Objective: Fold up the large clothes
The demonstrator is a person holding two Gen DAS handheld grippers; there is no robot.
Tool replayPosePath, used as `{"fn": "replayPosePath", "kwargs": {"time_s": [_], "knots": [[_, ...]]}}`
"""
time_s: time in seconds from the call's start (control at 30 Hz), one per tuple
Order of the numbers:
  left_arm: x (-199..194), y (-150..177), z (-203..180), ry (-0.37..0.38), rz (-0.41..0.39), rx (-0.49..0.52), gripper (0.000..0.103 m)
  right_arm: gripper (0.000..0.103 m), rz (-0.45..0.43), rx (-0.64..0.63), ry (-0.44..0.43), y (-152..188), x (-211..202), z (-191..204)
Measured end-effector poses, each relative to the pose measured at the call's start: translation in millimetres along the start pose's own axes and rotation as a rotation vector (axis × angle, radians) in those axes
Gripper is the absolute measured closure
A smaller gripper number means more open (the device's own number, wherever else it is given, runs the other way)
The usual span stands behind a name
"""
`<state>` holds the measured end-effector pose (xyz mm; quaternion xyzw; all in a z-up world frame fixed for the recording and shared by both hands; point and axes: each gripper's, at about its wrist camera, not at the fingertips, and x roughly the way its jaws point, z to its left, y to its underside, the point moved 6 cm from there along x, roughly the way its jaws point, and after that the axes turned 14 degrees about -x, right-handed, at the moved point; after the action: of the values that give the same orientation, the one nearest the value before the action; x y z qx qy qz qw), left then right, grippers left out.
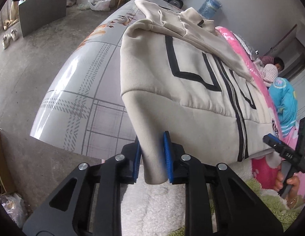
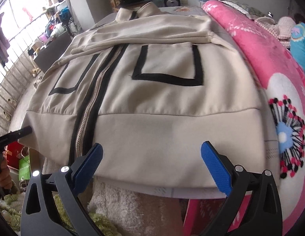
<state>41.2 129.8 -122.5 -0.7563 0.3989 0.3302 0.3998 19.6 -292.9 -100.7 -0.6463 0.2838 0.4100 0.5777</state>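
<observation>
While jacket [image 1: 191, 102] lies flat on bed [image 1: 77, 102], left gripper [image 1: 152, 157] pinching hem corner, right gripper [image 2: 152, 165] wide, hem just beyond its jaws.

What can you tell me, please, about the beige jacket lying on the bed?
The beige jacket looks like soft fleece, with a black-edged metal zipper closed down the front and black-outlined square pockets. It lies flat, front up, sleeves folded across the chest, beside a pink blanket. The left gripper pinches its hem corner; the right gripper hovers open at the hem.
</observation>
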Motion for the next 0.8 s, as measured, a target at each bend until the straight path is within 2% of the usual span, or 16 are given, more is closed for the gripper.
{"fn": "replayPosePath", "kwargs": {"time_s": [0.1, 0.23, 0.4, 0.47, 0.6, 0.63, 0.67, 0.77, 0.8], "knots": [[1, 0, -1, -0.035, 0.004, 0.026, 0.085, 0.006, -0.025, 0.075, 0.045, 10, -21, -30], [-1, 1, -4, -0.080, 0.000, 0.054, 0.085, 0.007, -0.036, 0.150, 0.051, 20, -29, -56], [0, 2, -7, -0.123, -0.016, 0.076, 0.085, 0.021, -0.022, 0.185, 0.046, 29, -20, -69], [-1, 2, -7, -0.130, -0.018, 0.077, 0.086, 0.031, -0.012, 0.217, 0.044, 32, -15, -77], [-2, 3, -10, -0.151, -0.025, 0.097, 0.087, 0.044, -0.031, 0.259, 0.032, 38, -16, -86], [-3, 3, -11, -0.154, -0.026, 0.104, 0.089, 0.052, -0.033, 0.261, 0.035, 39, -17, -87], [-4, 3, -12, -0.153, -0.027, 0.109, 0.091, 0.064, -0.024, 0.264, 0.037, 41, -17, -87], [-9, 0, -18, -0.131, -0.032, 0.122, 0.096, 0.080, 0.005, 0.258, 0.051, 44, -14, -86], [-12, -1, -20, -0.114, -0.036, 0.124, 0.097, 0.083, 0.010, 0.244, 0.065, 43, -15, -84]]}}
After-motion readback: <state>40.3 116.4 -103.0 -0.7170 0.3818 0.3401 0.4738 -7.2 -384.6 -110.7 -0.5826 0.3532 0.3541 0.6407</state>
